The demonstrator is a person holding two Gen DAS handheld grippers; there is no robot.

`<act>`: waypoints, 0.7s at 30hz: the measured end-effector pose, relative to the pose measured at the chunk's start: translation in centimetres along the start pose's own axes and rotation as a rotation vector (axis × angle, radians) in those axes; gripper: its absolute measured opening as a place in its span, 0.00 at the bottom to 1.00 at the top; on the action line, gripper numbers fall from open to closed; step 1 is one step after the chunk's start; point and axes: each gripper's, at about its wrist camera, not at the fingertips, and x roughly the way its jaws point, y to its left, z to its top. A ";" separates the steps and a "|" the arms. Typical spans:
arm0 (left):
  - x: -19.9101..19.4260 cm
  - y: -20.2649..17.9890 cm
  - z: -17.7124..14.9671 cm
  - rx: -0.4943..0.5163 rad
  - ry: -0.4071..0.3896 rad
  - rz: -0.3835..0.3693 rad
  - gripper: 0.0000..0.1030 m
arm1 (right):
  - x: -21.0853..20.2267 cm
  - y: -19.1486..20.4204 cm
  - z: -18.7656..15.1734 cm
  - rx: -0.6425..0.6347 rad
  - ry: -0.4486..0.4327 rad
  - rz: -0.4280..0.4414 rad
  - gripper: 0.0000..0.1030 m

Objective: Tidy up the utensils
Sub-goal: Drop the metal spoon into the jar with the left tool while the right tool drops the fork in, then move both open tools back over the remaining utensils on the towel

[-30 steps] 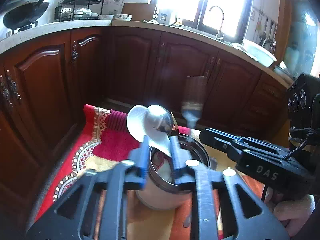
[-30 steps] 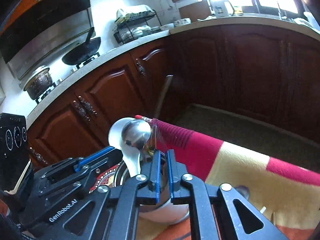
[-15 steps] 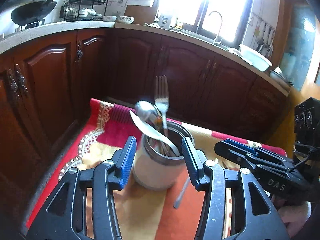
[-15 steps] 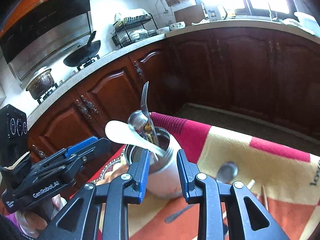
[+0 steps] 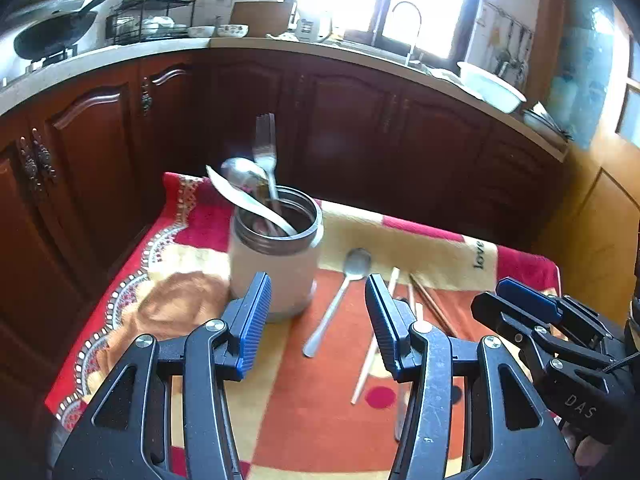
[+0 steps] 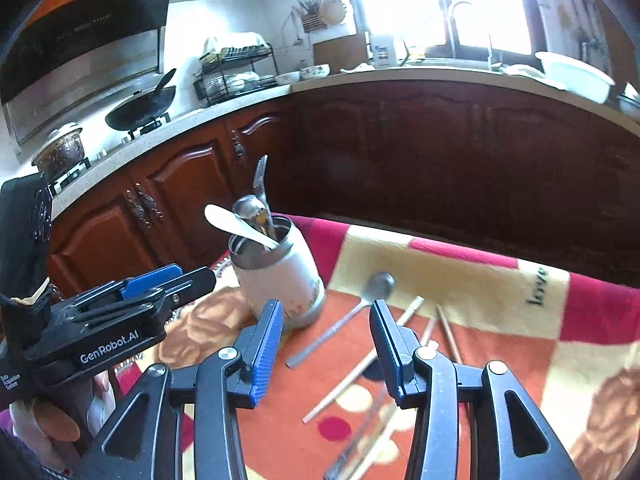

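A white utensil jar with a steel rim stands on the cloth and holds a fork, a metal spoon and a white spoon. My left gripper hovers open just in front of the jar with nothing between its pads. My right gripper sits beside it. Its jaws are opening and nothing is between them. Beyond the fingers, a metal spoon and several chopsticks lie loose on the cloth. Each view also shows the other gripper: the right gripper and the left gripper.
A red, orange and yellow patterned cloth covers the small table, whose far and left edges drop off to the floor. Dark wooden cabinets ring the table. A worktop above holds a wok, a dish rack and a sink basin.
Both grippers have drawn back from the jar and opened. The fork that was blurred above the jar now stands inside it. More of the cloth, the loose spoon and the chopsticks have come into view.
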 end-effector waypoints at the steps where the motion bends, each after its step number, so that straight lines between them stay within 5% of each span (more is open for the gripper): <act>1: -0.2 -0.5 -0.2 0.006 0.003 -0.003 0.47 | -0.6 -0.3 -0.3 0.007 0.000 -0.007 0.42; 21: -0.7 -4.2 -3.3 0.049 0.076 -0.081 0.47 | -4.6 -4.5 -5.1 0.105 0.053 -0.085 0.46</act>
